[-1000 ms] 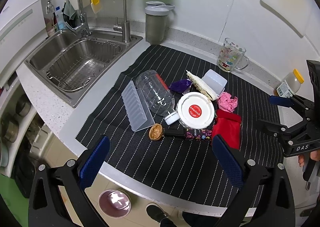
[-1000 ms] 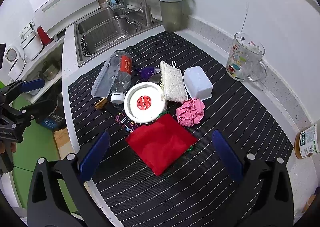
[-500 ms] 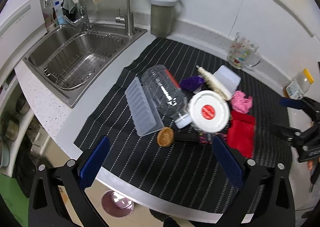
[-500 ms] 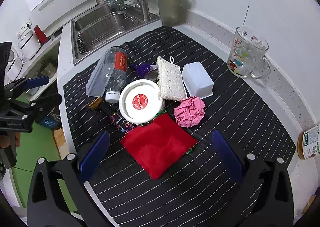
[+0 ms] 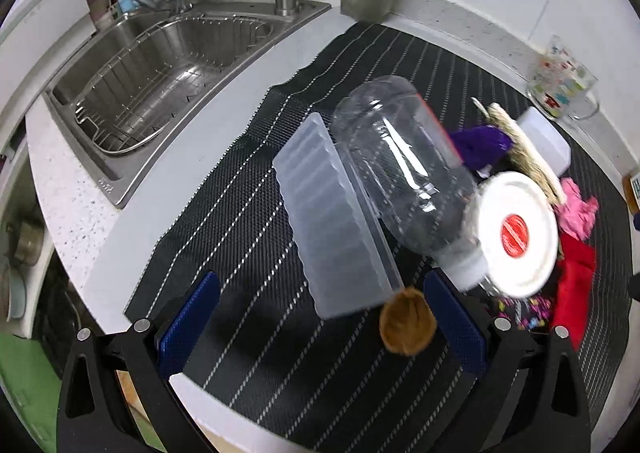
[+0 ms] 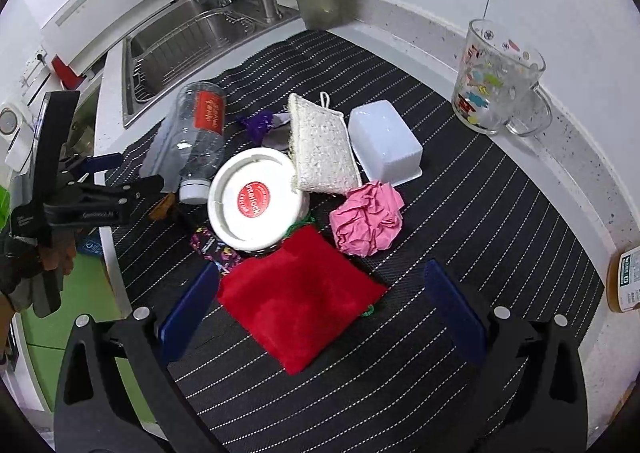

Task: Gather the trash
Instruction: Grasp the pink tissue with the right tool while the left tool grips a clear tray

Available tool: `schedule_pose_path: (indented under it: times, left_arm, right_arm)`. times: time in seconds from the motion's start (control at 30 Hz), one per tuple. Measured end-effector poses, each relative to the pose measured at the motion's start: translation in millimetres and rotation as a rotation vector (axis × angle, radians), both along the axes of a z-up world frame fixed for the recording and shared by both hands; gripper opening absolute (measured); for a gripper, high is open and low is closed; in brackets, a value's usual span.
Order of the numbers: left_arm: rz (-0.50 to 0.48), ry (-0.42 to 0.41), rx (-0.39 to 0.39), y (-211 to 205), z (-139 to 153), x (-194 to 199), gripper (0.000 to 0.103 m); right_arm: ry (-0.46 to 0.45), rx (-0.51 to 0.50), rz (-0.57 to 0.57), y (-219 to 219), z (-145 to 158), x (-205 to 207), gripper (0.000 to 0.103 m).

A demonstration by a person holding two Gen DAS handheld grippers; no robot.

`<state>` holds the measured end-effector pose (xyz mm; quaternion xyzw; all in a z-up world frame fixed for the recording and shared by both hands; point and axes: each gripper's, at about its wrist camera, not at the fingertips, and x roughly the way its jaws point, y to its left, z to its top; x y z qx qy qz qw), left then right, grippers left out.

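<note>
- Left gripper (image 5: 320,323) fingers wide, empty, near the desk's front edge.
- Clear bottle (image 5: 404,173): light, slippery, crushable; grip mid-body.
- Right gripper (image 6: 322,311) fingers wide, empty.

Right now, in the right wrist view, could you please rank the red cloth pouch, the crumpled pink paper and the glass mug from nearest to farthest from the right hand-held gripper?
1. Red cloth pouch: between the open fingers of the right hand-held gripper.
2. Crumpled pink paper: just beyond the pouch, slightly right.
3. Glass mug: far right, by the wall.
</note>
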<state>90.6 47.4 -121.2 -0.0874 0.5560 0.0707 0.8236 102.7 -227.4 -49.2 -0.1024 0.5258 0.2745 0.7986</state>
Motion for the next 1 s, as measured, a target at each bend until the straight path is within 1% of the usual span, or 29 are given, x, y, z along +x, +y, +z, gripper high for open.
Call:
schedule_pose_path:
  times: [0.07,0.1,0.13,0.17,0.2,0.23,0.27,0.3,0.33,0.37,0.4,0.43,0.47,0.5,0.73,1.0]
  left_arm:
    - [0.005,-0.002,-0.014,2.2,-2.6,4.3,0.095]
    - [0.005,-0.007,-0.022,4.2,-3.0,6.2,0.087]
    - [0.005,-0.010,-0.040,5.7,-2.6,7.2,0.076]
    - [0.004,-0.012,-0.049,5.9,-2.9,8.7,0.072]
    - [0.000,-0.015,-0.039,5.4,-1.6,9.0,0.066]
    - [-0.005,-0.014,-0.040,5.4,-0.5,9.2,0.056]
    - [-0.005,-0.018,-0.029,8.0,0.6,10.6,0.051]
    - [-0.003,-0.018,-0.019,9.7,1.6,10.7,0.041]
    - [0.003,-0.017,-0.018,11.2,2.3,10.4,0.034]
    - [0.005,-0.023,-0.008,14.1,3.5,11.1,0.033]
    - [0.005,-0.025,-0.004,14.8,4.9,10.6,0.029]
    - [0.006,-0.030,0.007,15.4,6.9,10.5,0.021]
    - [0.009,-0.035,0.016,16.6,9.1,9.1,0.017]
    - [0.015,-0.039,0.020,18.7,11.3,8.7,0.008]
    - [0.032,-0.097,0.033,25.8,38.6,-4.3,0.008]
    - [0.040,-0.168,0.042,25.2,72.5,-22.1,0.008]
  right_arm:
    - [0.005,0.000,-0.002,0.7,-2.2,2.6,0.100]
    - [0.009,0.000,-0.002,1.2,-3.6,3.8,0.100]
    - [0.012,0.000,-0.002,1.8,-4.7,5.5,0.100]
    - [0.015,-0.001,-0.002,2.2,-6.0,6.5,0.100]
    - [0.017,-0.002,-0.003,2.3,-7.1,7.3,0.100]
    - [0.018,-0.002,-0.004,1.9,-7.9,7.7,0.100]
    - [0.020,-0.002,-0.007,1.2,-8.7,8.5,0.100]
    - [0.021,-0.001,-0.012,0.1,-8.9,9.4,0.100]
    - [0.020,-0.001,-0.016,-1.0,-9.2,10.0,0.100]
    - [0.020,-0.001,-0.019,-1.9,-9.5,10.6,0.100]
    - [0.018,-0.003,-0.023,-2.9,-9.6,11.4,0.100]
    - [0.017,-0.004,-0.026,-4.3,-9.7,11.6,0.100]
    - [0.016,-0.005,-0.030,-5.7,-9.5,11.8,0.100]
    - [0.016,-0.006,-0.034,-7.2,-9.6,12.3,0.100]
    - [0.004,-0.013,-0.060,-14.5,-14.0,21.5,0.100]
    - [0.029,-0.060,-0.058,-4.8,-48.9,51.8,0.100]
